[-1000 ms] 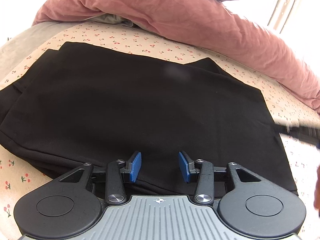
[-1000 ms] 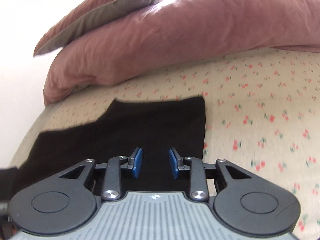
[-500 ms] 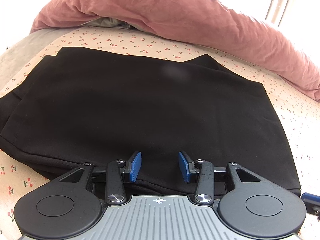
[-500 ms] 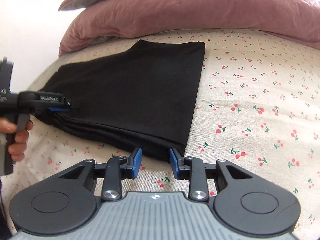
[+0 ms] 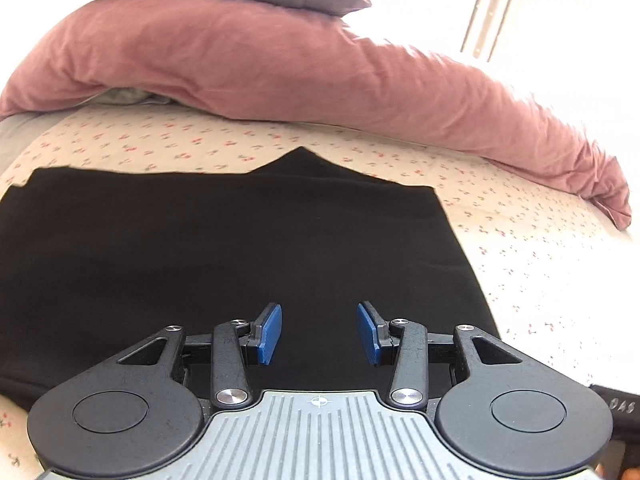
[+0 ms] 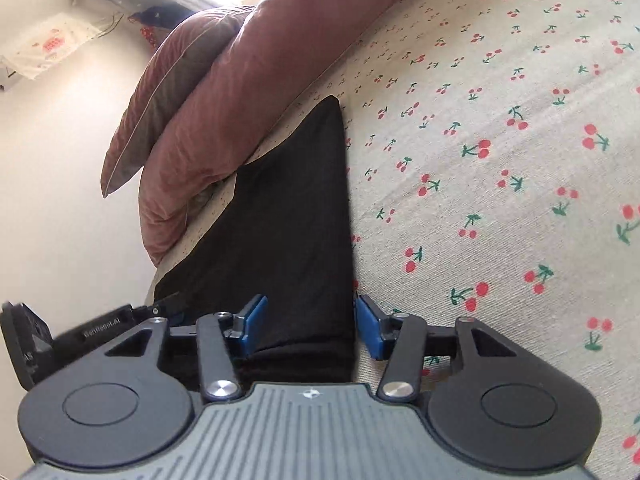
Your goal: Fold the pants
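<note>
Item: black pants (image 5: 224,248), lying folded on the bed (image 5: 520,232), ahead of both claws. Left claw (image 5: 319,334): spread, hovering over the near edge. Right claw (image 6: 308,330): spread, straddling the hem corner. Step: positioning for another fold. Next: pinching shut on both edges.
</note>
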